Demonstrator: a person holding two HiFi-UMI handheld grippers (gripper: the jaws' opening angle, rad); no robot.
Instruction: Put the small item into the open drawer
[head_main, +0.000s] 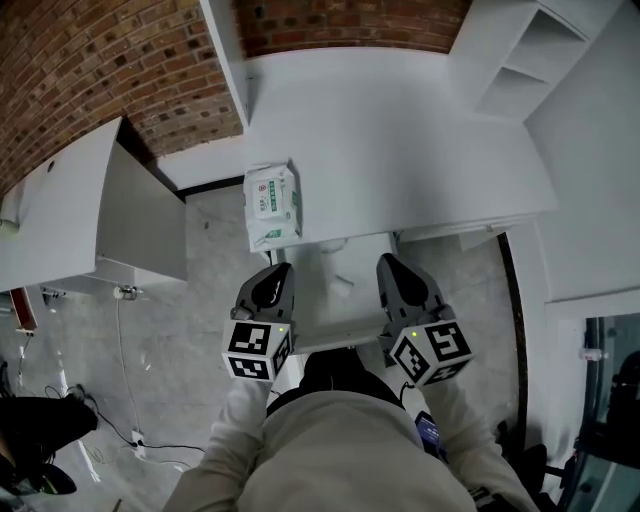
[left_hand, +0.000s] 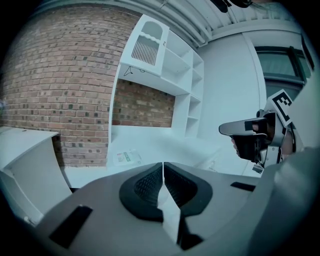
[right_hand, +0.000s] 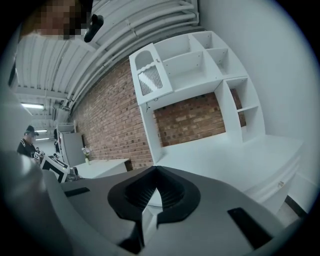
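A white pack of wipes with a green label (head_main: 270, 205) lies on the left front part of the white desk (head_main: 400, 140); the left gripper view also catches the pack (left_hand: 126, 157). Below the desk's front edge a white pulled-out drawer (head_main: 335, 338) shows between my two grippers. My left gripper (head_main: 272, 275) hovers just short of the pack, its jaws shut and empty (left_hand: 163, 172). My right gripper (head_main: 392, 268) is level with it on the right side of the drawer, shut on nothing (right_hand: 154, 187). What lies in the drawer I cannot make out.
A white shelf unit (head_main: 530, 50) stands at the desk's right end against a brick wall (head_main: 100, 70). A white side table (head_main: 70, 210) is at the left, with cables on the floor (head_main: 130, 440). A person in a cap (right_hand: 27, 142) stands far off.
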